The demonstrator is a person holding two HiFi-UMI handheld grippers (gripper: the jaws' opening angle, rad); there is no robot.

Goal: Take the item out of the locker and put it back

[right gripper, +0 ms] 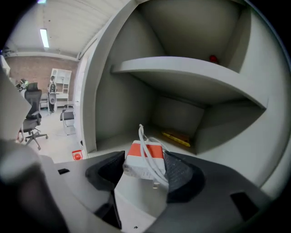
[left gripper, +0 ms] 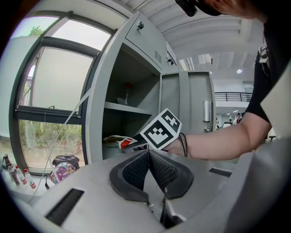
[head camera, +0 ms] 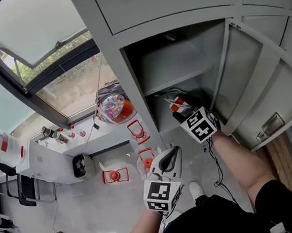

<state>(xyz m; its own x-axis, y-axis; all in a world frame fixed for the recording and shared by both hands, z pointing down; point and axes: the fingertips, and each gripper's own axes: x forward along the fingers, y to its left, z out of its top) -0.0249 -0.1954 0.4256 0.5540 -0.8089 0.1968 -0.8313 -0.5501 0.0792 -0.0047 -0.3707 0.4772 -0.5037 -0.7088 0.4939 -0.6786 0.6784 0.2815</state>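
A white block with an orange band (right gripper: 143,159), wrapped in white cable, sits between the pads of my right gripper (right gripper: 144,166), which is shut on it. In the head view that gripper (head camera: 182,112) is at the mouth of the grey locker's (head camera: 127,62) lower compartment, the block (head camera: 178,103) showing at its tip. The left gripper view shows the same block (left gripper: 119,142) beside the right gripper's marker cube (left gripper: 161,129). My left gripper (left gripper: 148,154) is shut with nothing in it and hangs lower, outside the locker (head camera: 166,164).
The locker door (head camera: 259,81) stands open to the right. A shelf (right gripper: 182,73) divides the compartment; a yellow thing (right gripper: 176,136) lies at the back below it, a small red thing (right gripper: 213,58) above. A colourful bag (head camera: 115,106) and red containers (head camera: 115,175) lie on the floor.
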